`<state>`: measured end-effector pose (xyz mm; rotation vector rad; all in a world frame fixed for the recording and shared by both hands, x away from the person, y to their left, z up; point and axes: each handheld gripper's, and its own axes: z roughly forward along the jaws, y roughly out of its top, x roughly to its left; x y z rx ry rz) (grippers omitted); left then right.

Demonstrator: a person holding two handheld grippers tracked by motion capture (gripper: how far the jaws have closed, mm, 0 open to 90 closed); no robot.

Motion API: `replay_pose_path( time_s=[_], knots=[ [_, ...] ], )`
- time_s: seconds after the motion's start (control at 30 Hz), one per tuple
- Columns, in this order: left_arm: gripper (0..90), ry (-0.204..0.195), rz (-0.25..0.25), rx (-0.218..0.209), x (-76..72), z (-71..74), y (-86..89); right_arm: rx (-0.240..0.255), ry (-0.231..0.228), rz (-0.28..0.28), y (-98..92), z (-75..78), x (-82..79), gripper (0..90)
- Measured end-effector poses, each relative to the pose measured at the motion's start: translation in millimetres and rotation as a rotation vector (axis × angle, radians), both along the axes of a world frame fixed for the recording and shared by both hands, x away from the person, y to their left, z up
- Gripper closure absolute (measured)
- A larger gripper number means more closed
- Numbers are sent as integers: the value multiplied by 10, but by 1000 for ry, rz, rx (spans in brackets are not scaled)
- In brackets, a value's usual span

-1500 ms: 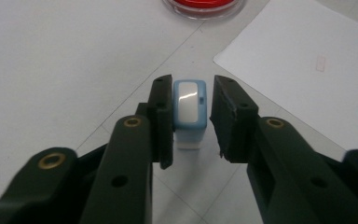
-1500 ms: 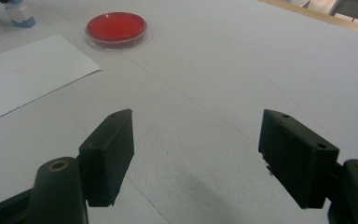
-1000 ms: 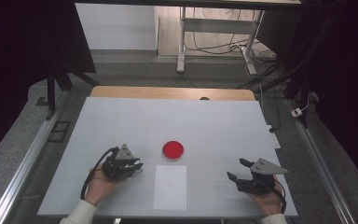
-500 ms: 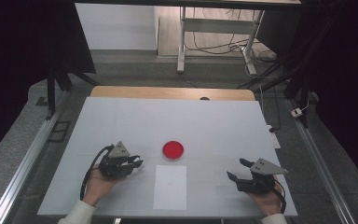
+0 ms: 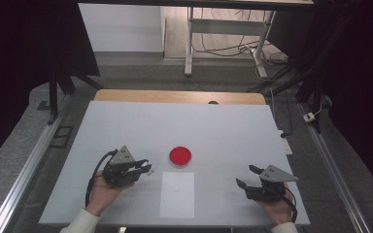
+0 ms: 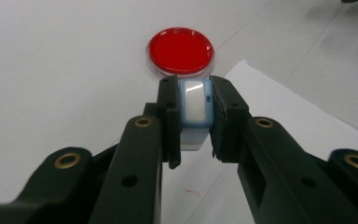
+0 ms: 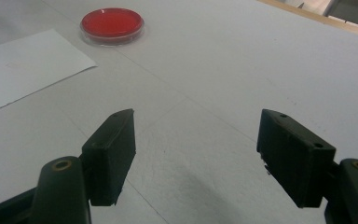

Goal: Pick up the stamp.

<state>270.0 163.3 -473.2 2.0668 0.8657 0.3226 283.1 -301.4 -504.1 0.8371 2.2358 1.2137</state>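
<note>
Looking down from the high view, a white table (image 5: 126, 126) has a red round dish (image 5: 180, 156) near its middle. A white sheet of paper (image 5: 177, 194) lies just in front of the dish, close to it but apart. The left gripper (image 5: 144, 168) sits to the left of the dish, held in the person's left hand (image 5: 104, 191), and something small and pale shows at its tip. The right gripper (image 5: 246, 177) rests far over on the right side, well apart from the dish and the paper, with its jaws spread. Nothing lies between the left gripper and the dish. Past the table there is a grey floor (image 5: 141, 73), a metal stand (image 5: 190, 41) with cables, and dark curtains (image 5: 29, 43) on both sides.

From the left gripper view, the two black jaws pinch a small light-blue block with a white face (image 6: 195, 109). The red round dish (image 6: 180, 51) lies just beyond the block on the bare table. A corner of the paper (image 6: 284, 121) lies to the right.

From the right gripper view, the black jaws stand wide apart with only table between them. The red round dish (image 7: 112, 23) lies far off at the top left, and the paper (image 7: 23, 65) lies beside it. A wooden edge (image 7: 326, 23) runs along the far side of the table.
</note>
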Motion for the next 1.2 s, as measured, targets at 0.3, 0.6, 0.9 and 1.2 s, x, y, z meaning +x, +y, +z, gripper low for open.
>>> replay_pose_path(
  time_s=[0.3,0.6,0.9,1.2],
  knots=[
    [750,3,-3,-71,-10,49,4,1,-4,-11,7,5,-11,280],
    [750,14,-6,-112,10,62,-56,-7,-5,-5,24,-6,3,282],
    [750,13,-19,-129,67,89,-170,-5,-4,-10,17,-17,22,283],
    [749,19,-59,-156,124,100,-309,13,7,-12,32,-32,38,283]
  ],
)
